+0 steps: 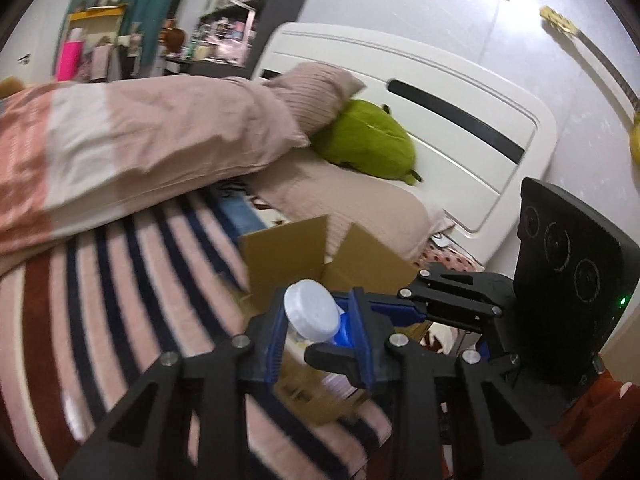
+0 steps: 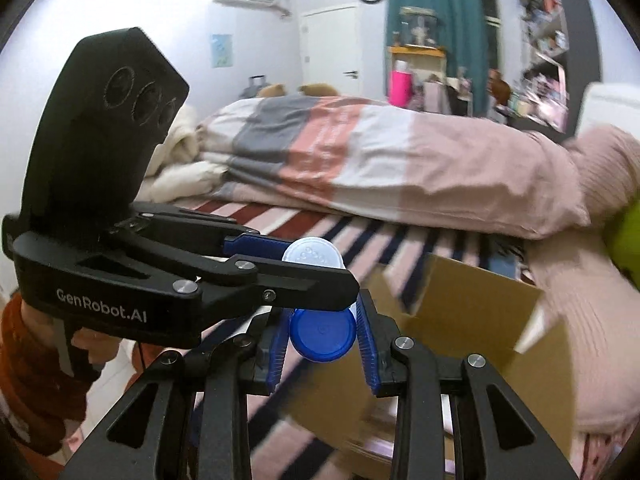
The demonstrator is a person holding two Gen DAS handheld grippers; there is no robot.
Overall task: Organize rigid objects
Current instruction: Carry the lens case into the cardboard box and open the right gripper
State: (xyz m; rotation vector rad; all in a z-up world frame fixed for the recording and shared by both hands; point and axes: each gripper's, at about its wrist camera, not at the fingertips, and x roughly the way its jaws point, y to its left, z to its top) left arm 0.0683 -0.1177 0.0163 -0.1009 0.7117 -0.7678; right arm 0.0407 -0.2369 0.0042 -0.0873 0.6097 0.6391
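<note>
My left gripper [image 1: 318, 330] is shut on a white-capped bottle [image 1: 311, 311], held just above an open cardboard box [image 1: 360, 256] on the striped bed. My right gripper [image 2: 324, 338] is shut on a blue-capped bottle [image 2: 323, 334]. The two grippers cross close together: the right one reaches in from the right in the left wrist view [image 1: 400, 312], and the left one comes in from the left in the right wrist view [image 2: 296, 276] with the white cap [image 2: 313, 254] showing. The box [image 2: 476, 312] lies below and to the right there.
The bed carries a striped blanket [image 1: 120, 280], a pink duvet [image 1: 140, 140], pillows and a green plush toy [image 1: 372, 144] against the white headboard [image 1: 440, 92]. Cluttered shelves [image 2: 544, 60] and a desk stand at the far wall.
</note>
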